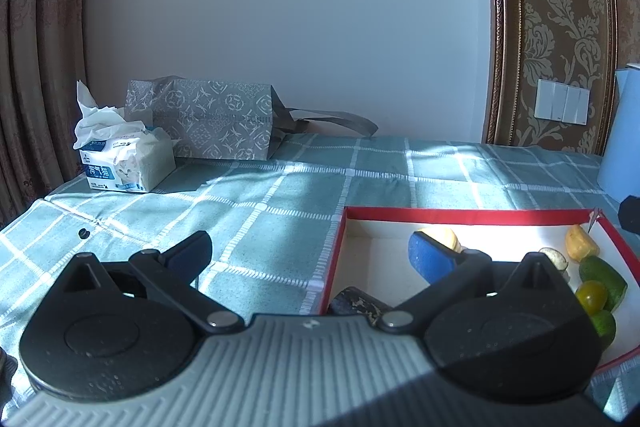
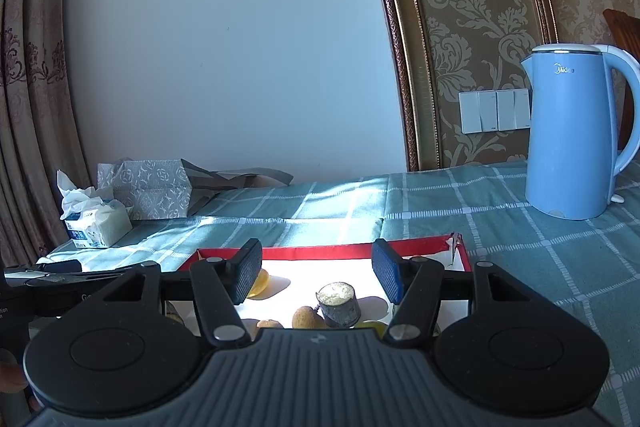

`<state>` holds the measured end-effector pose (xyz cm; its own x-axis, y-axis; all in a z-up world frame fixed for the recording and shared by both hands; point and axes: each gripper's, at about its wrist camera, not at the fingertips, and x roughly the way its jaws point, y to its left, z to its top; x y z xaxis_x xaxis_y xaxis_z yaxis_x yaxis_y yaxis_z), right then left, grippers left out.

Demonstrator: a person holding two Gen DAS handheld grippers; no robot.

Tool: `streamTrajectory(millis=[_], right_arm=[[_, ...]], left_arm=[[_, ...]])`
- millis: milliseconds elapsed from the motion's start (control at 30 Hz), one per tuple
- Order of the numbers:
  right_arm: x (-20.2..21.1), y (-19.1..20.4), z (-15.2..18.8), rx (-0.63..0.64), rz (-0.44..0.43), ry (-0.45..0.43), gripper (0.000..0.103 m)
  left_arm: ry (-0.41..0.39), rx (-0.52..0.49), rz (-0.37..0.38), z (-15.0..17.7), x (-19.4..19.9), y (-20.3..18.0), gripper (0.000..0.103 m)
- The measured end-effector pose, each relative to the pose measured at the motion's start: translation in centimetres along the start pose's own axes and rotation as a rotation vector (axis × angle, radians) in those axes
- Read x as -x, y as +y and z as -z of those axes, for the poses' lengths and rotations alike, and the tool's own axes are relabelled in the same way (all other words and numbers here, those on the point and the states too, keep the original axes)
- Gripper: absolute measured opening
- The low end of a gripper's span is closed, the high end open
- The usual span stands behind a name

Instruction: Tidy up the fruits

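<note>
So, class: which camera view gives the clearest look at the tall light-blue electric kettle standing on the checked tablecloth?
The right wrist view: the tall light-blue electric kettle stands whole there, with lid, spout, handle and brand lettering all visible on the checked tablecloth. The left wrist view catches only a plain blue strip of it at the right edge.

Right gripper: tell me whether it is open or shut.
Open. In the right wrist view the right gripper has its two pads wide apart with nothing between them, hanging above the fruits in the red-rimmed box.
</note>
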<state>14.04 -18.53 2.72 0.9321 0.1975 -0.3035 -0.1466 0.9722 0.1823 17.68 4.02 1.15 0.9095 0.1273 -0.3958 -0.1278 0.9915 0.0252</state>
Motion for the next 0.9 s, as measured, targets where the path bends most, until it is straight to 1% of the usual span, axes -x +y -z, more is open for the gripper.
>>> streamTrajectory(millis=[400,567,700,900], right_arm=[[-0.05,0.01,-0.03,0.004,-0.005,0.001,0.060],[-0.04,-0.01,-0.03,0.004,-0.005,0.001,0.060],[-0.01,0.03,0.01,0.006,-0.006,0.000,0.060],[-0.04,0.08,0.04,0.007,-0.007,0.002,0.060]], left_arm=[[0.003,0.026,0.019,0.01,-0.06,0.23,0.103],[-0.001,0.029,0.013,0.04,-0.01,0.24,0.103],[0.009,0.031,0.028,0.04,-0.12,0.28,0.103],[-0.002,0.019,0.017,0.07,-0.07,0.15,0.103]])
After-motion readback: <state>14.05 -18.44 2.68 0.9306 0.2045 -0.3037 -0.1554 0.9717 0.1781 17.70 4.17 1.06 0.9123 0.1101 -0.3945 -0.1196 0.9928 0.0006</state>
